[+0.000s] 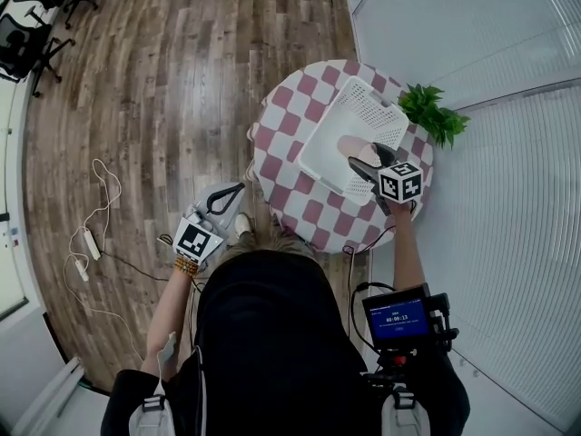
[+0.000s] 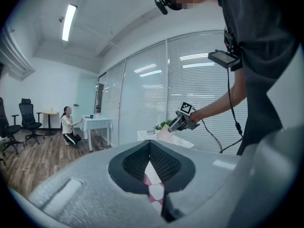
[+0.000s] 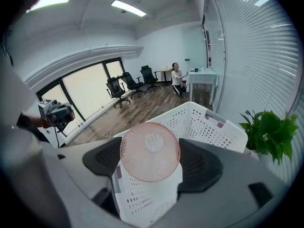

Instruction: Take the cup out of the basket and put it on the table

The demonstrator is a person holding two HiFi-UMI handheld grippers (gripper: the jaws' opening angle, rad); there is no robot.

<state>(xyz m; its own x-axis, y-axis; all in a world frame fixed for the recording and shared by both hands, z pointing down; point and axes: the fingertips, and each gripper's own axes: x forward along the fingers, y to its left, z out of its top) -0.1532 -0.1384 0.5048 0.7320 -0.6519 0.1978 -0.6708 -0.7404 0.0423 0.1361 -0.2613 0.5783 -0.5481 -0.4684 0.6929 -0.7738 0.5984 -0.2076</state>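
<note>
Right gripper clamped on pink cup above basket; clear rim w/o tilting, set down approx. table's 7 o'clock (left gripper idle, jaws together).

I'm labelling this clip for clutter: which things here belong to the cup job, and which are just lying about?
In the job: pink cup, held in the right tongs; white basket; checkered table.
Lying about: potted plant; power strip on the floor; office chairs; left tongs, shut and empty.
</note>
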